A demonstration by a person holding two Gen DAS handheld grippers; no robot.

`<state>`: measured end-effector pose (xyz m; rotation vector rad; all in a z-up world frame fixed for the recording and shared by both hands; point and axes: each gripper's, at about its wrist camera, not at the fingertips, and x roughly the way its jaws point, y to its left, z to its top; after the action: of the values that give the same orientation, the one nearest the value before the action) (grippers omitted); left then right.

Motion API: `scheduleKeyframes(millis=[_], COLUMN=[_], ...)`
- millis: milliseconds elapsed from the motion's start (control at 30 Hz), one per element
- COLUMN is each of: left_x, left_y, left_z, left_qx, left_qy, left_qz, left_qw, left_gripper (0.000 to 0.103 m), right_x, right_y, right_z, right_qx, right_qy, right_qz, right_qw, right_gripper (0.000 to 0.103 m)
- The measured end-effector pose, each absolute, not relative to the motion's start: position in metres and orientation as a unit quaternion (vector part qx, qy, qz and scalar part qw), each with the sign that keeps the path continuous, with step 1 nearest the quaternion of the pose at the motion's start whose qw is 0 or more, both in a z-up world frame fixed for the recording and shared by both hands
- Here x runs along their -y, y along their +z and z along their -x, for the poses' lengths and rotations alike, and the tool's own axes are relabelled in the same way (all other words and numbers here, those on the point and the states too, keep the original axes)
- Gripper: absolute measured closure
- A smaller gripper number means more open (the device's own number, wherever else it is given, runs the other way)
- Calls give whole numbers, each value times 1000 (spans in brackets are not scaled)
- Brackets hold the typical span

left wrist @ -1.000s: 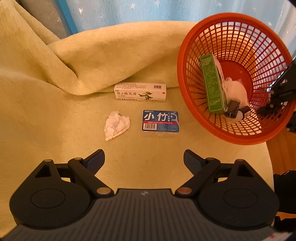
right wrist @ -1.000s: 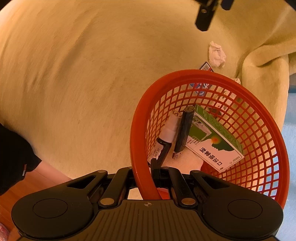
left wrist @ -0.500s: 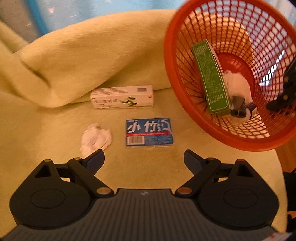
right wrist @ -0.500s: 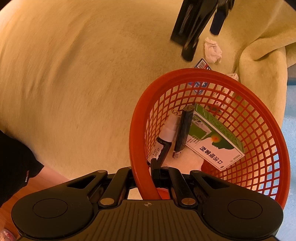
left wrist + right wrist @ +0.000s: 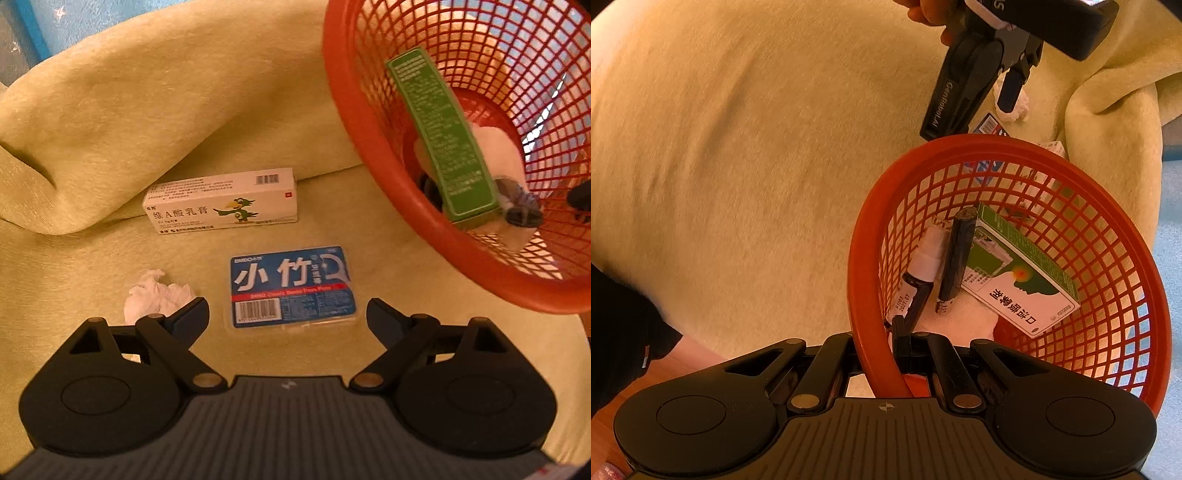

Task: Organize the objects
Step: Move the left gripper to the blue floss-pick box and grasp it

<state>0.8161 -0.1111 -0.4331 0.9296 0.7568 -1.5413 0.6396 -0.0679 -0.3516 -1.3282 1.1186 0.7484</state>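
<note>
Yellow-green blanket (image 5: 110, 110) carries three loose things: one blue floss pack (image 5: 293, 286), one white ointment box (image 5: 221, 201), one crumpled tissue (image 5: 157, 295). The pack lies straight ahead, between the wide-spread left tongs (image 5: 288, 317), long axis crosswise. The right tongs (image 5: 882, 363) pinch the orange basket (image 5: 864, 258) rim, with one green box (image 5: 1019, 273) inside.
</note>
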Motion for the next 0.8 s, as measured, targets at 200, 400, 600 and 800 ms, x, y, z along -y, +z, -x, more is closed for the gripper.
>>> scheduleKeyframes(millis=[200, 400, 600, 800], left_x=[117, 115, 109, 115], left_y=[-434, -430, -423, -423], left_z=[-818, -816, -819, -810], left_qx=[-334, -332, -346, -351], left_qy=[-656, -647, -638, -646], left_qz=[-388, -406, -385, -356], left_qw=[555, 554, 571, 578], left_gripper=[23, 62, 30, 18], right_x=[69, 67, 66, 67], right_y=[-352, -351, -352, -352], right_z=[-639, -637, -638, -637], right_qx=[-480, -479, -477, -477], right_qy=[323, 325, 325, 319], right_qz=[568, 570, 570, 572], right_qw=[585, 584, 584, 586], right_gripper=[102, 102, 102, 102])
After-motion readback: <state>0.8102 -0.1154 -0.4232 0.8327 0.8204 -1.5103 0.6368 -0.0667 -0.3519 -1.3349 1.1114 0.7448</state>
